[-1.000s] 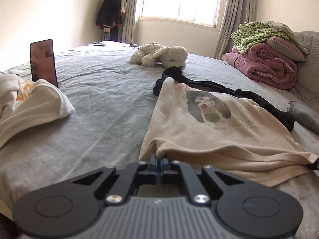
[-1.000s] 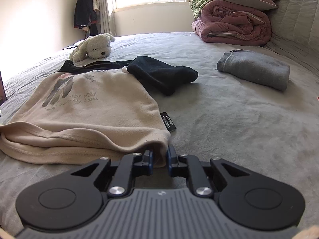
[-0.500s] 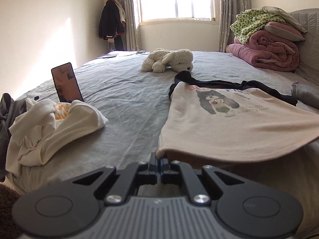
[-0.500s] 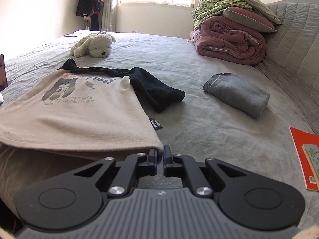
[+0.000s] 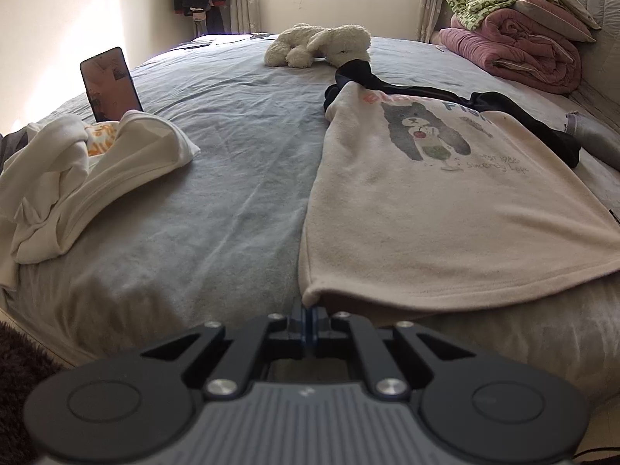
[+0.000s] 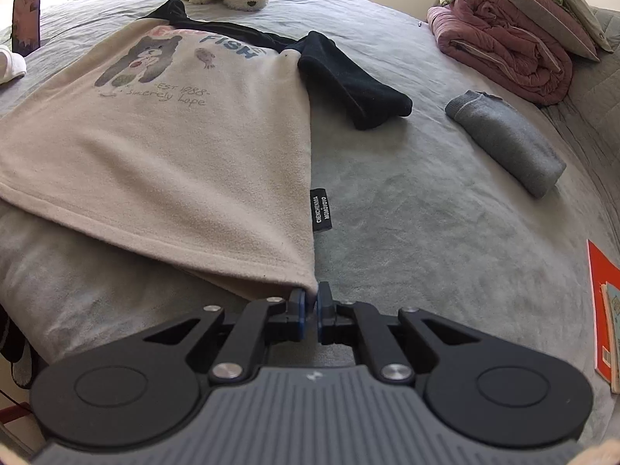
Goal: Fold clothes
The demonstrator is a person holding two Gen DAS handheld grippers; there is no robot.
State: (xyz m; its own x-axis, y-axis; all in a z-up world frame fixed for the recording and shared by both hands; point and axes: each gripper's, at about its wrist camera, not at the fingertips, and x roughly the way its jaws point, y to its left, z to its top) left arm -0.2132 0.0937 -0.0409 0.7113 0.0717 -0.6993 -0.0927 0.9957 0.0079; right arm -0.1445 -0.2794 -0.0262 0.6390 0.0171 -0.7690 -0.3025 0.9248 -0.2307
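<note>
A cream sweatshirt [image 5: 438,209] [image 6: 162,147] with a bear print and black sleeves lies stretched over the grey bed [image 5: 240,147]. My left gripper [image 5: 309,312] is shut on its near left hem corner. In the right wrist view my right gripper [image 6: 310,298] is shut on the near right hem corner. The hem hangs taut between the two corners, raised off the bed near its front edge. One black sleeve [image 6: 356,85] lies out to the right of the body.
A crumpled white garment [image 5: 77,178] and an upright phone [image 5: 110,83] are at the left. A plush dog [image 5: 317,44] lies at the far end. A folded grey garment [image 6: 507,139], stacked quilts [image 6: 511,38] and an orange book [image 6: 606,310] are at the right.
Both grippers drew the hem toward the bed's front edge and lifted it. The bunched sweatshirt is now pulled flat and taut. The right view rolled and tipped downward.
</note>
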